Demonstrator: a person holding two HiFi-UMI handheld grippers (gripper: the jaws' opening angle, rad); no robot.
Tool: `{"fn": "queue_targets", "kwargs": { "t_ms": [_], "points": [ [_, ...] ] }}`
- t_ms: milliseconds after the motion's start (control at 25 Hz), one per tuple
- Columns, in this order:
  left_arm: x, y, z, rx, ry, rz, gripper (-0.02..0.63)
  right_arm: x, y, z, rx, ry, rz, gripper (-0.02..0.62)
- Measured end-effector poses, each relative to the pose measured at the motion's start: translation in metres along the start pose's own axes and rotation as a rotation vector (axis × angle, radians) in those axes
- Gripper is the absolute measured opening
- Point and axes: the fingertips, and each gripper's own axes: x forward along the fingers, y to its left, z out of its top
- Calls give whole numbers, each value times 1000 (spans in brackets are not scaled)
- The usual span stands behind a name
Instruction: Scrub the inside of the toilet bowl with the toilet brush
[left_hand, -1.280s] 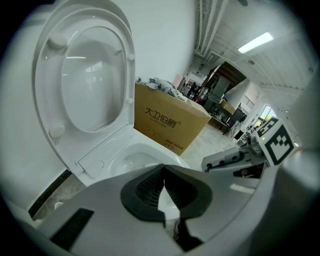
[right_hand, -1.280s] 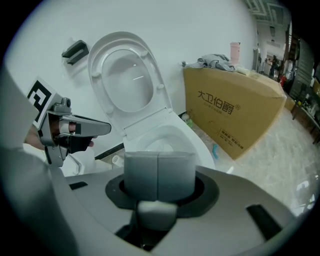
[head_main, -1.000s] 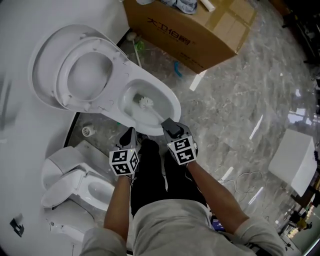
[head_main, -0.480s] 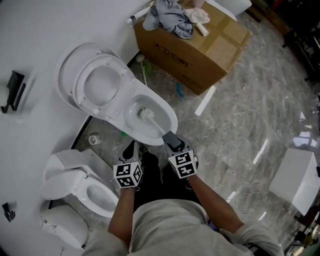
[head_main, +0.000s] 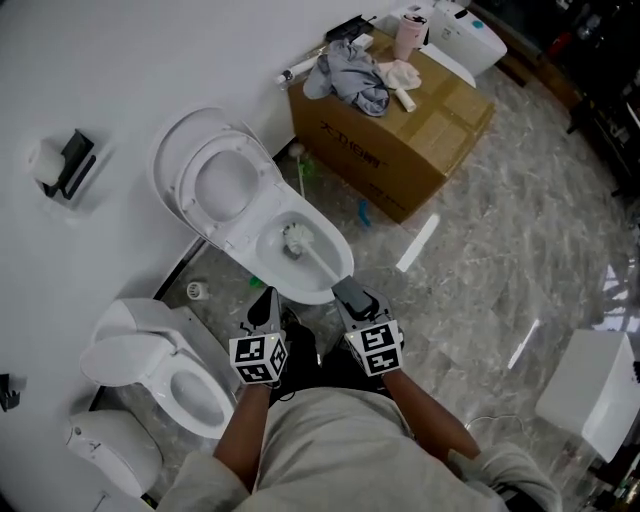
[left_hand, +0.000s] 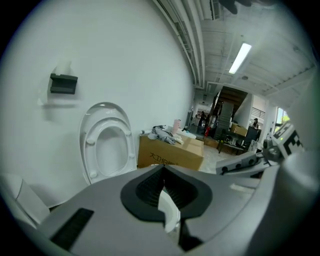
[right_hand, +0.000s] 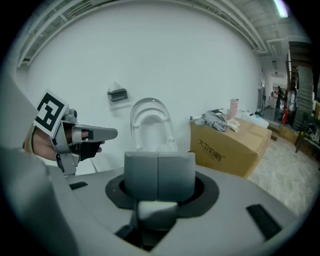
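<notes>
Brush (head_main: 296, 238): bristle head sits down inside the bowl (head_main: 285, 287), near its middle. The white handle slants up over the bowl's near rim to the right gripper (head_main: 343, 289).

Right gripper: jaws closed on the end of the brush handle. In the right gripper view the two grey pads (right_hand: 142, 172) meet flush, with the white handle showing just below them. It hangs just off the near-right edge of the bowl.

Left gripper (head_main: 266, 297): jaws together, with a thin white sliver showing at the seam that I cannot identify. It hovers off the near-left edge of the bowl, beside the right gripper and clear of the brush.

Seat and lid (head_main: 215, 180): both raised, leaning back from the far-left side of the bowl toward the white wall.

Box (head_main: 400, 135): brown cardboard, on the marble floor to the far right of the bowl. A grey cloth (head_main: 348, 68) and a pink cup (head_main: 408, 35) lie on its top.

Green-handled tool (head_main: 300, 172): on the floor between the bowl and the box.

Second toilet (head_main: 150, 365): to the near left of the bowl, seat down.

Black holder (head_main: 70, 160): fixed to the wall, well left of the bowl.
</notes>
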Motion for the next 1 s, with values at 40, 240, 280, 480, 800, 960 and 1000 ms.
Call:
{"fn": "queue_targets", "kwargs": {
  "t_ms": [40,240,280,480,800,960,1000],
  "points": [
    [-4,-4,5,5,-17,4,9,-7,-1,8,-13,-21,-5,147],
    [-21,-26,27,14,-93,13,9,-40,-3,30,-50,-93,-5,147],
    [-24,-30,31,16,-102,11,9,-46,-3,34,-52,-106,-5,147],
    [-35,-42,53,50,-143,-4,9,-67,-2,56,-62,-162,0,147],
    [-45,-56,78,79,-197,-15,9,-88,-3,75,-73,-228,0,147],
    [-49,-64,83,105,-211,-26,9,-94,-6,77,-67,-247,-6,147],
    [-49,-65,83,111,-210,-28,9,-95,-8,78,-65,-249,-9,147]
  ]
}}
